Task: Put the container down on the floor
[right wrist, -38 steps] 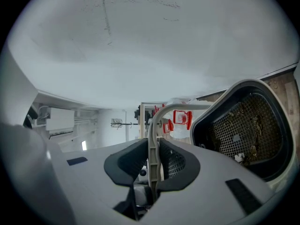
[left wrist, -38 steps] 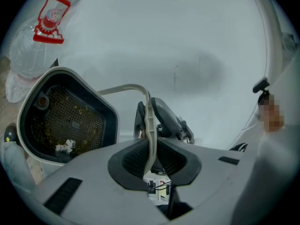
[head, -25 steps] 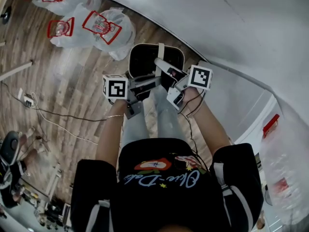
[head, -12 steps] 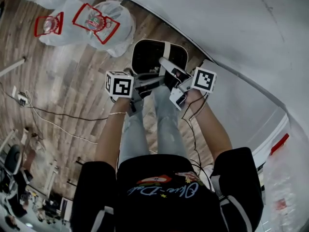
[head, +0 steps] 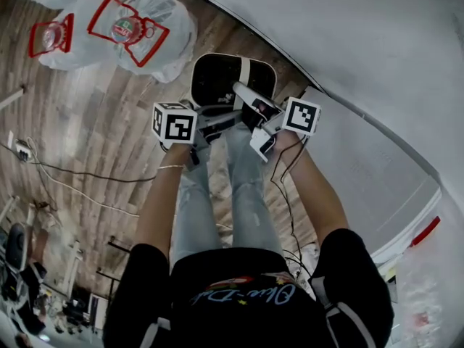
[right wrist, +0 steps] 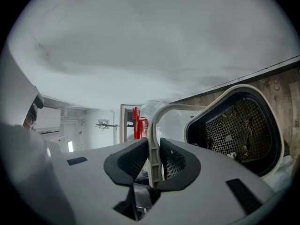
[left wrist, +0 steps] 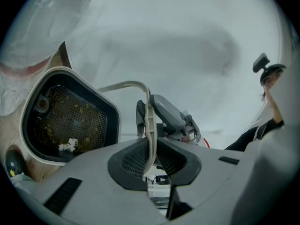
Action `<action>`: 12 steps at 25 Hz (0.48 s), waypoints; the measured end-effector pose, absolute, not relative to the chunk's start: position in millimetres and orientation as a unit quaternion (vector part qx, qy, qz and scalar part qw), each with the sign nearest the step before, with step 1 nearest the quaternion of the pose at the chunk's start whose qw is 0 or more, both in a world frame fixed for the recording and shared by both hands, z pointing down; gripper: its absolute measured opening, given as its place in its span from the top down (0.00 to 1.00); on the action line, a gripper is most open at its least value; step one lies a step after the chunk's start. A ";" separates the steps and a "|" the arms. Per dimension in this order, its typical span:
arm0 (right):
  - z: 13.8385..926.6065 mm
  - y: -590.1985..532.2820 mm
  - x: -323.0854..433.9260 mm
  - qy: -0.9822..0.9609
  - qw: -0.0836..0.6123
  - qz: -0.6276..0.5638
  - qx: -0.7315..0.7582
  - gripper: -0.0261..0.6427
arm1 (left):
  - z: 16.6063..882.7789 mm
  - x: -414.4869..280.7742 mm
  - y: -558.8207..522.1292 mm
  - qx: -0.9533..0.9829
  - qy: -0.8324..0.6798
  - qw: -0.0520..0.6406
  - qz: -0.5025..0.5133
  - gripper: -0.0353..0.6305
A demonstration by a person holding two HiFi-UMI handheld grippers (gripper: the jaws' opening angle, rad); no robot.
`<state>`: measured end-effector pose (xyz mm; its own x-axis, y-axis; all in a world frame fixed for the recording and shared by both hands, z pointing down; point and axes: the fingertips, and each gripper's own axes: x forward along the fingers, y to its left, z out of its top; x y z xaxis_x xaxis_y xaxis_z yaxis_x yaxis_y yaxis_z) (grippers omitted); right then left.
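The container point(head: 217, 78) is a bin with a white rim and a black inside; a mesh insert holds bits of debris point(left wrist: 65, 121). It hangs by its thin white bail handle point(left wrist: 149, 121) just over the wooden floor, next to the white wall. My left gripper point(head: 220, 119) is shut on the handle, pads pressed on both sides point(left wrist: 150, 146). My right gripper point(head: 245, 96) is shut on the same handle point(right wrist: 153, 161), close beside the left one. In the right gripper view the container point(right wrist: 234, 130) sits to the right of the jaws.
Clear plastic bags with red print point(head: 127, 31) lie on the wooden floor point(head: 94, 114) to the container's left. A white wall point(head: 348, 35) runs along the right. A cable point(head: 72, 183) trails over the floor. The person's legs point(head: 243, 194) stand just behind the container.
Both grippers have sunk together with the container, which now hangs lower and closer to the floor. The grip on the handle is unchanged.
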<state>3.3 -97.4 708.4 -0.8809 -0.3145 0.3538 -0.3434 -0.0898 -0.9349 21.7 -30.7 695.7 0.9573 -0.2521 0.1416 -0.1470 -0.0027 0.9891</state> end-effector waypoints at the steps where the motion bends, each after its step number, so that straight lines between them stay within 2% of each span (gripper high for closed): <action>1: 713.6 -96.8 4.6 -0.672 0.012 0.698 0.247 0.86 | 700.6 22.2 -30.2 0.708 -0.141 0.691 -0.036 0.87; 12: 765.2 -92.5 9.6 -0.668 0.011 0.699 0.256 0.86 | 757.3 30.0 -24.7 0.712 -0.150 0.686 -0.018 0.87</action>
